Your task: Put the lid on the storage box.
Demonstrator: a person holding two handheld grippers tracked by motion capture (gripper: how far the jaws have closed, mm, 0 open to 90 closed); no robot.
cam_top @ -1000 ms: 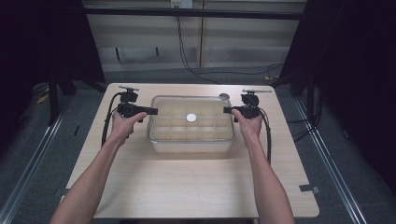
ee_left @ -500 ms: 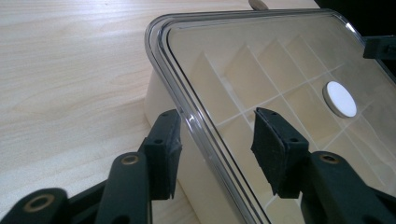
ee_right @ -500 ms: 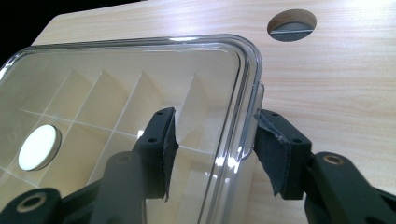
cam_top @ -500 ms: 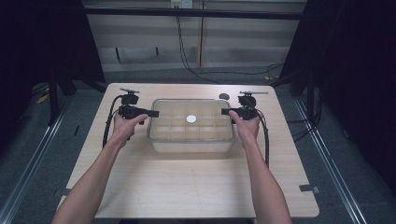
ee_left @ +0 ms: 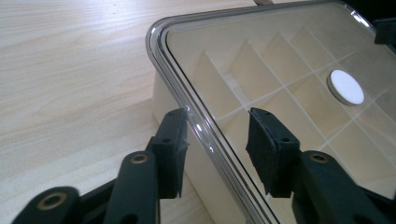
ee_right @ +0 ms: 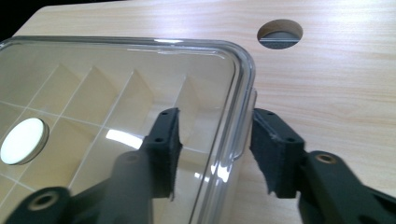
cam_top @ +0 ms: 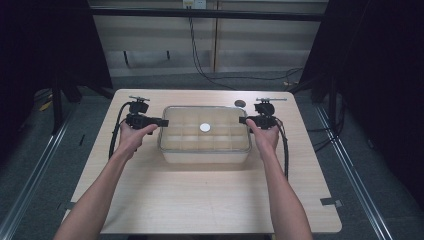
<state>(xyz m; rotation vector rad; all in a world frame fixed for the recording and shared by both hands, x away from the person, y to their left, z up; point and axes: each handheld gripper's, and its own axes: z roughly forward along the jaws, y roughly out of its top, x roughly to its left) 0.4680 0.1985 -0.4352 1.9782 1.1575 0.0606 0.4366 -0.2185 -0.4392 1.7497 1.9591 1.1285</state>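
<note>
A clear-lidded compartment box sits on the far half of a pale wooden table, its interior split by cream dividers into a grid of cells. A white round disc lies near the middle of the grid; whether it rests on the lid or in a cell cannot be told. The left gripper is held at the box's left end; in the left gripper view its jaws stand apart, straddling the transparent lid's rim, one pad outside the wall and one above the lid, with no firm contact visible. The right gripper mirrors this at the right end, jaws open astride the rim. A round cable hole pierces the table beyond the box.
</note>
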